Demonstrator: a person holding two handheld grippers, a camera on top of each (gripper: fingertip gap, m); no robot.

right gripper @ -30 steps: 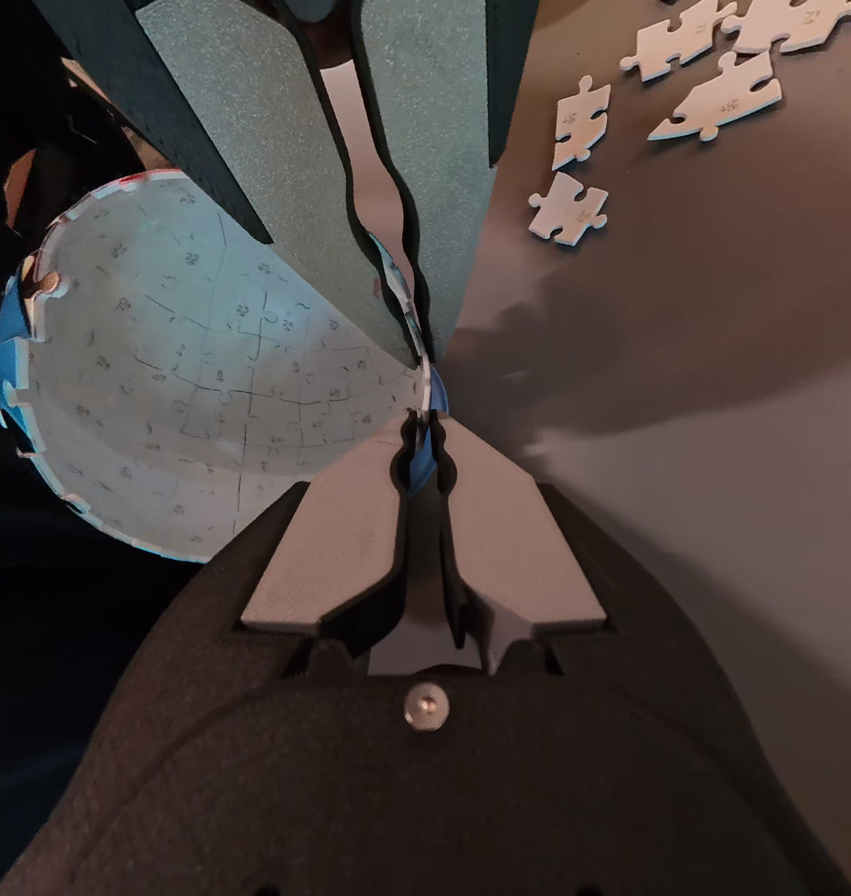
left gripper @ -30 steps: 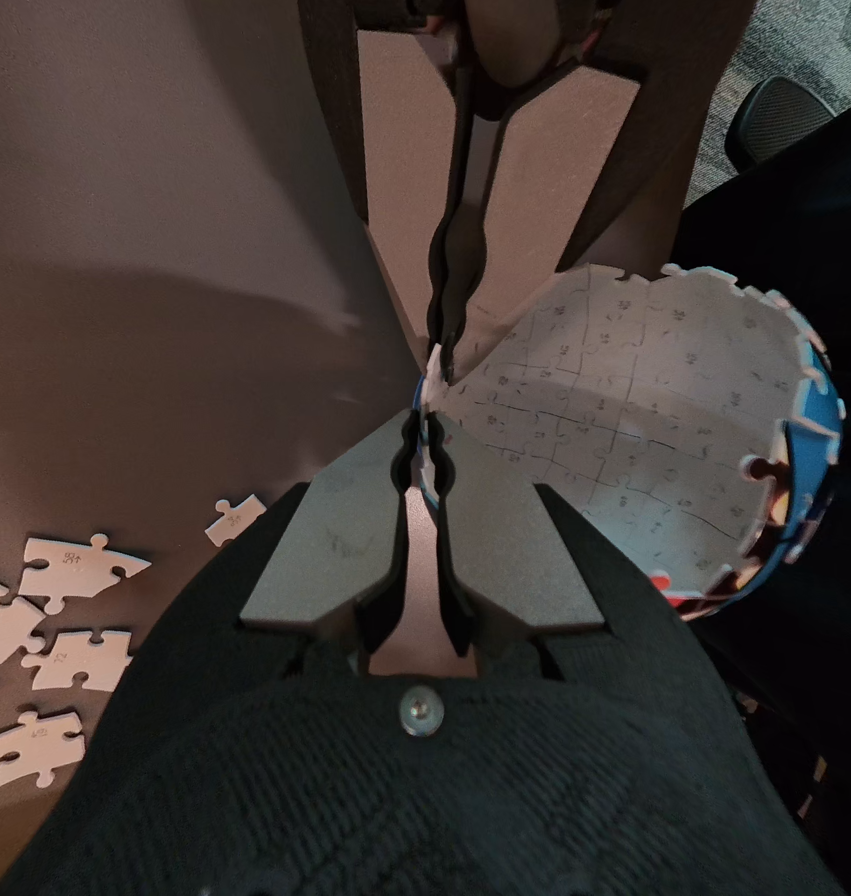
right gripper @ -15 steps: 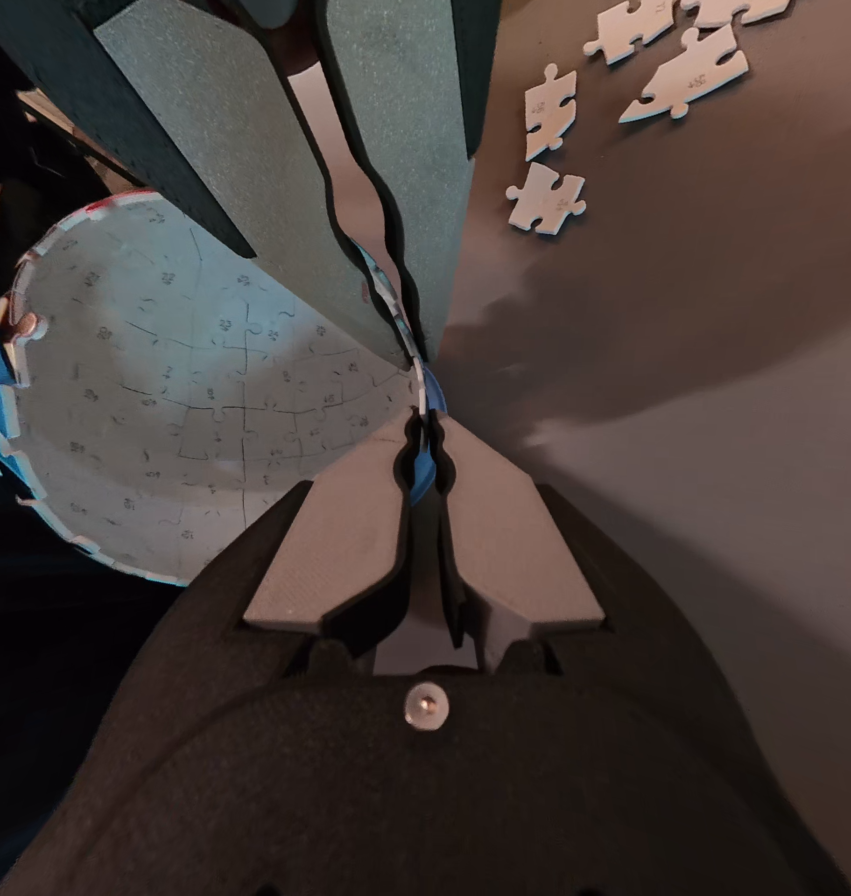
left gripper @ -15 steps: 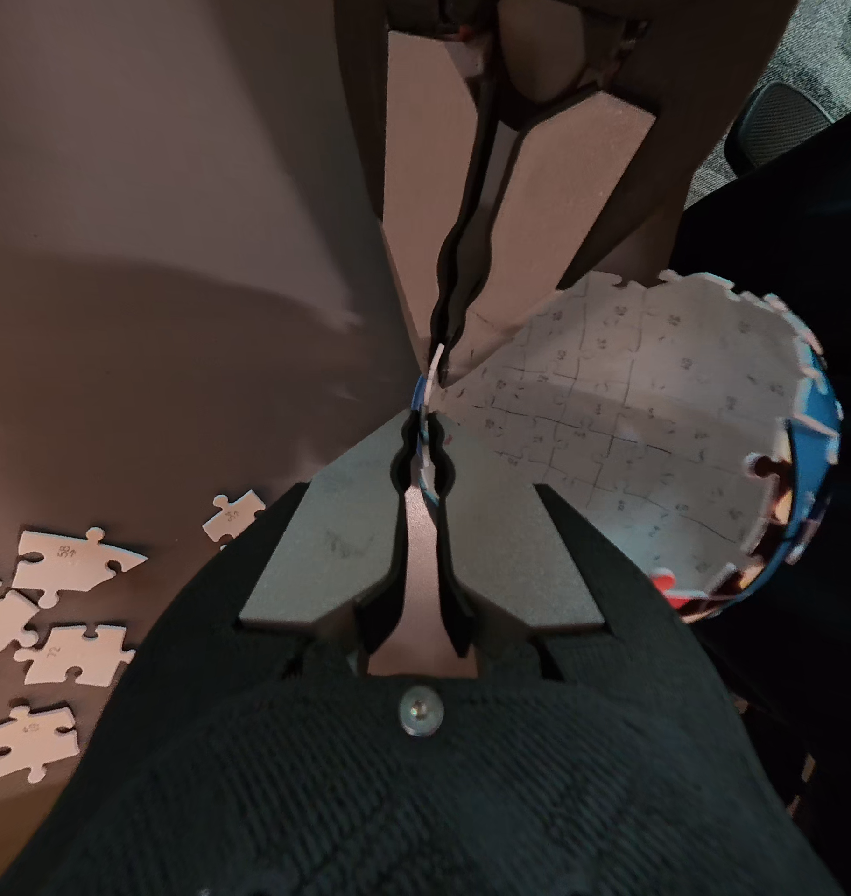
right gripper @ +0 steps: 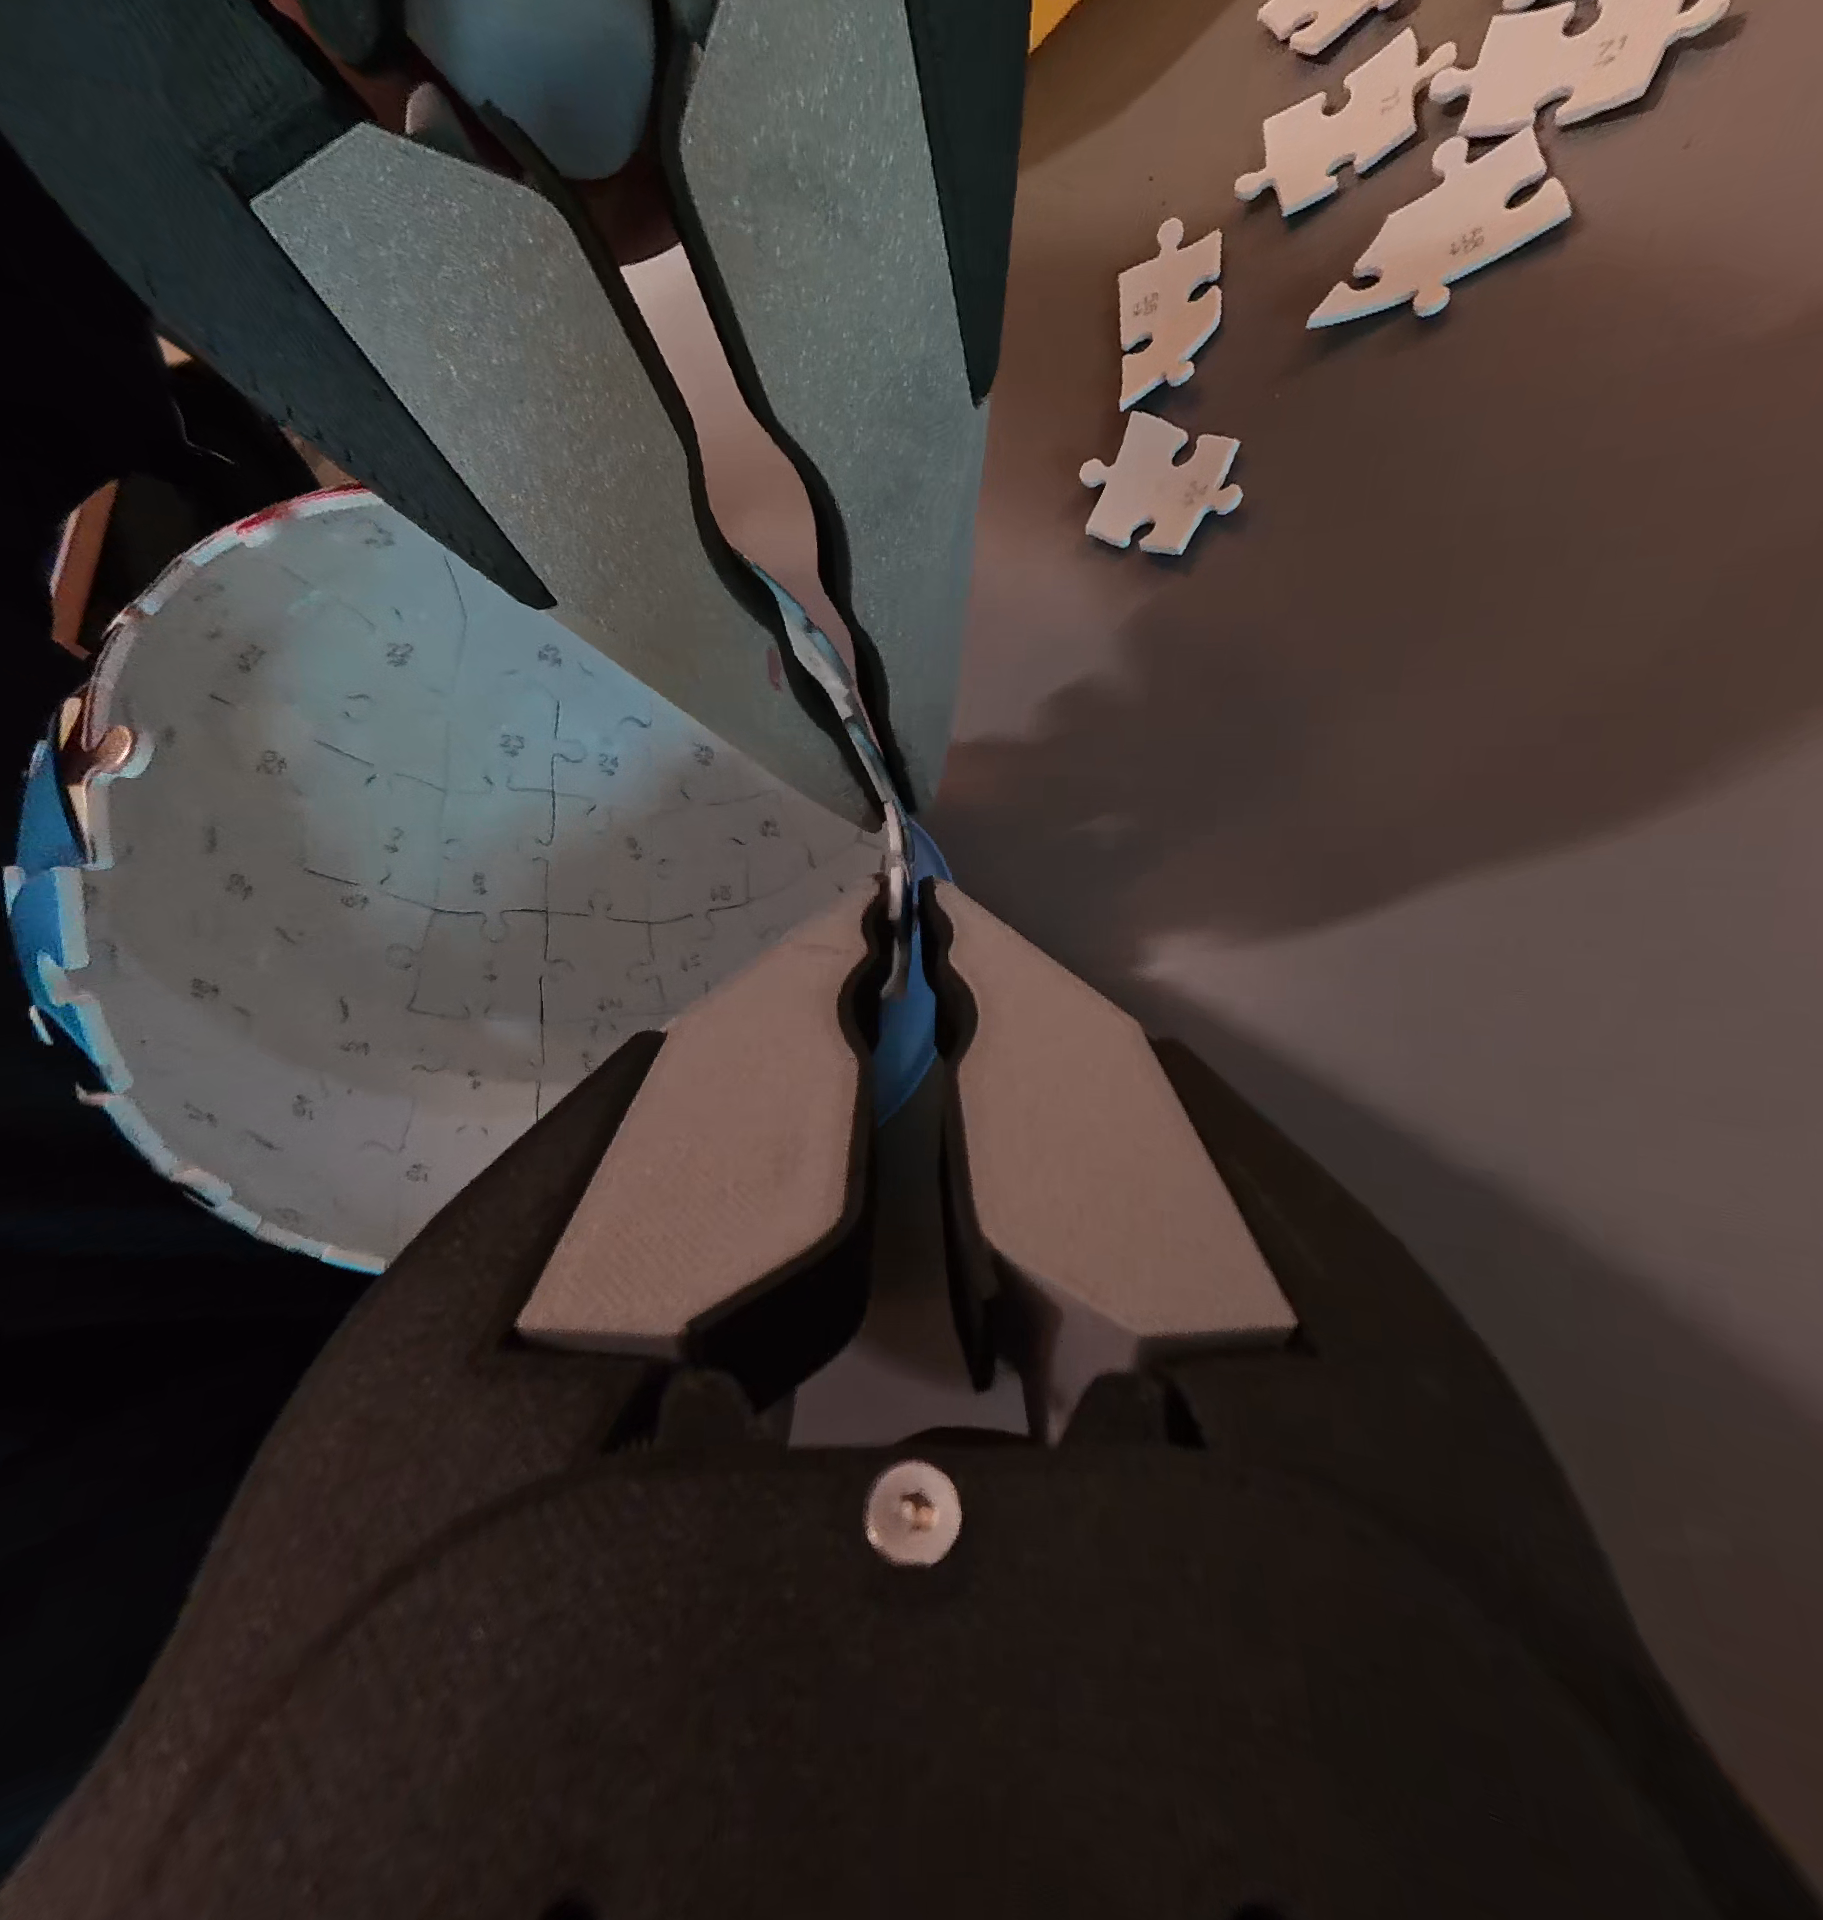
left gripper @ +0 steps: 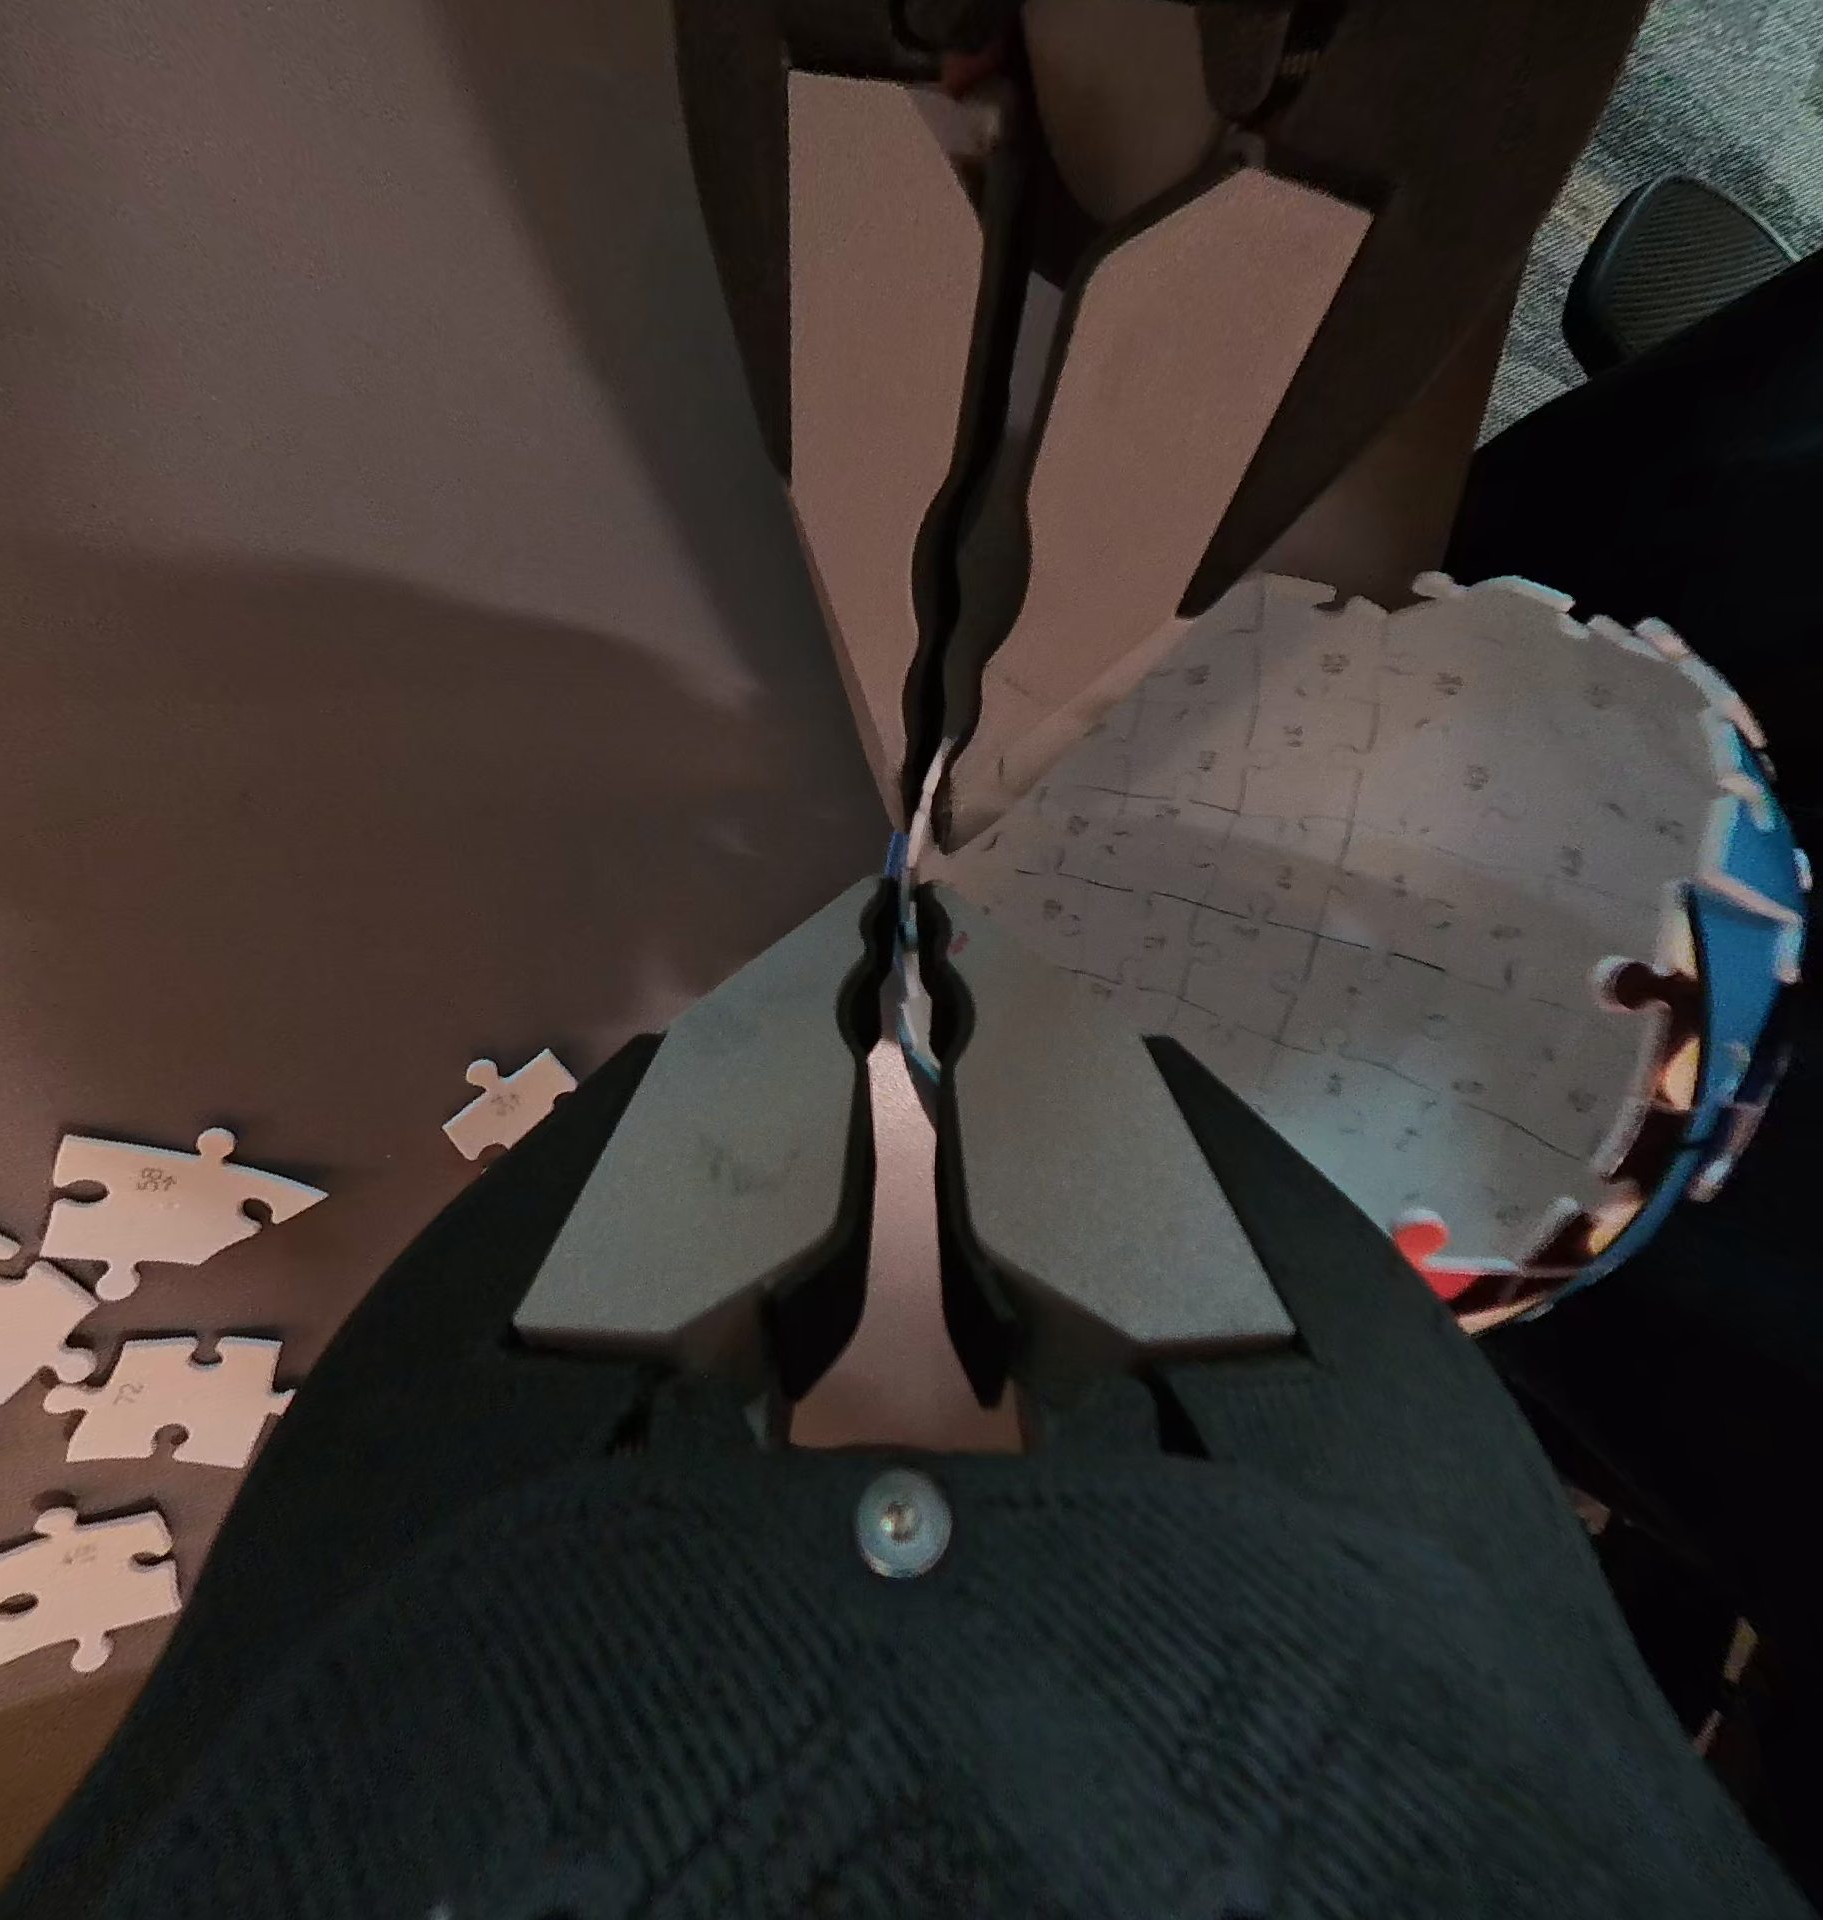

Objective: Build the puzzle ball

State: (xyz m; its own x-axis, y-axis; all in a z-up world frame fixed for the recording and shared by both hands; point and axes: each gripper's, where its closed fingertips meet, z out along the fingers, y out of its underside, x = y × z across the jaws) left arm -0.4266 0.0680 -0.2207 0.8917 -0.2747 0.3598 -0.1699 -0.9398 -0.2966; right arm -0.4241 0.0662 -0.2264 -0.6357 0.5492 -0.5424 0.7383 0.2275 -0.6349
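The puzzle ball (left gripper: 1354, 935) is a half-built open shell, white with numbered pieces inside and blue outside. It also shows in the right wrist view (right gripper: 419, 883). My left gripper (left gripper: 902, 904) is shut on the shell's near rim. My right gripper (right gripper: 902, 904) is shut on the same rim from the opposite side, its tips almost touching the left ones. Each gripper shows in the other's view, coming down from the top: the right gripper (left gripper: 928, 800) and the left gripper (right gripper: 886, 800). I cannot tell whether the pinched part is a separate piece.
Several loose white puzzle pieces (left gripper: 159, 1195) lie face down on the brown table (left gripper: 315, 416), left of my left gripper; they also show at the top right of the right wrist view (right gripper: 1458, 229). A dark office chair (left gripper: 1665, 239) and carpet lie beyond the table edge. Left and right tips are no more than a few centimetres apart.
Both grippers stay shut on the rim. They and the shell have shifted slightly over the table, so the loose pieces sit a little differently in both views.
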